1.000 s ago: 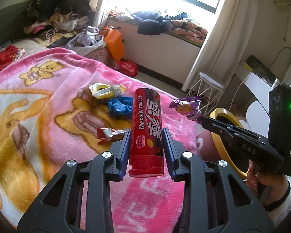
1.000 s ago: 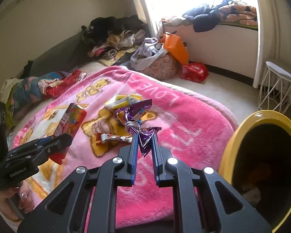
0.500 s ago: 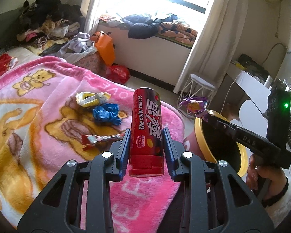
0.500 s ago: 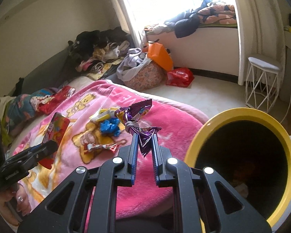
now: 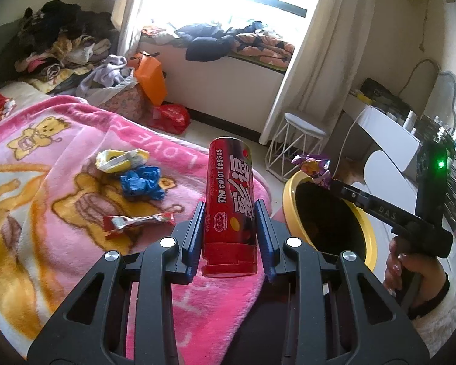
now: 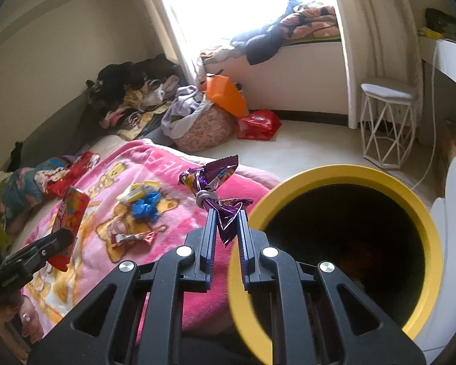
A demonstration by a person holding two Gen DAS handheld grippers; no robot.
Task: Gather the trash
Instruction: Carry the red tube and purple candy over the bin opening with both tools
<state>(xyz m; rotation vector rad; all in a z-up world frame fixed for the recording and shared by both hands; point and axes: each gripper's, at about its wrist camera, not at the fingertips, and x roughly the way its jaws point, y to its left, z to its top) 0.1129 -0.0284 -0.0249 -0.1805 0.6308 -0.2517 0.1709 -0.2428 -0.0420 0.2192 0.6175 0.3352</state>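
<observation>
My left gripper (image 5: 229, 213) is shut on a red candy tube (image 5: 230, 200), held upright above the pink blanket (image 5: 45, 158). My right gripper (image 6: 226, 216) is shut on a purple wrapper (image 6: 211, 179) and holds it at the left rim of the yellow bin (image 6: 422, 219). In the left wrist view the purple wrapper (image 5: 314, 167) hangs over the bin (image 5: 290, 182). On the blanket lie a yellow wrapper (image 5: 118, 159), a blue wrapper (image 5: 141, 182) and a red and silver wrapper (image 5: 136, 222).
A white wire stool (image 5: 298, 146) stands beyond the bin by the curtain. A red bag (image 5: 171, 117), an orange bag (image 5: 150, 76) and clothes piles (image 5: 63, 48) lie on the floor past the bed. A white desk (image 5: 389, 140) stands to the right.
Both grippers have moved right, toward the yellow bin. The purple wrapper now hangs at the bin's rim. The red tube is nearer the bed's edge. Both grips are unchanged.
</observation>
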